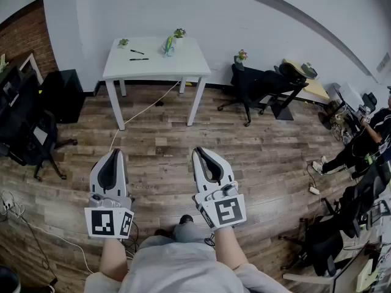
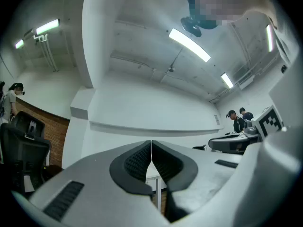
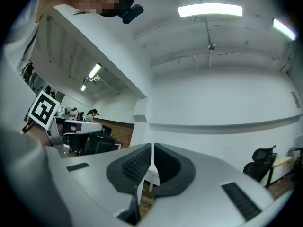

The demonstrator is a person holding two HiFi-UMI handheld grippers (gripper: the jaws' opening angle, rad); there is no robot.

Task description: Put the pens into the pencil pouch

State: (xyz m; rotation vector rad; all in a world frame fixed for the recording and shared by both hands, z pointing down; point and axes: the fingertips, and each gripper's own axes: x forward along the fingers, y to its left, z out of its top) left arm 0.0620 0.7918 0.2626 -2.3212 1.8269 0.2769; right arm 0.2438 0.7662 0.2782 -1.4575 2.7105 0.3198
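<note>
The person's grey left tongs and grey right tongs are both hovering clenched on nothing above the brown wood-plank floor, well apart from the white rectangular desk. Two slim black pens are lying toward the desk's left edge, apart from the greenish see-through pencil pouch, which is sitting near the back edge beside a small potted plant.

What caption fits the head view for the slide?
Left gripper and right gripper, both shut and empty, held above the wood floor, facing a white table bearing two pens.
</note>
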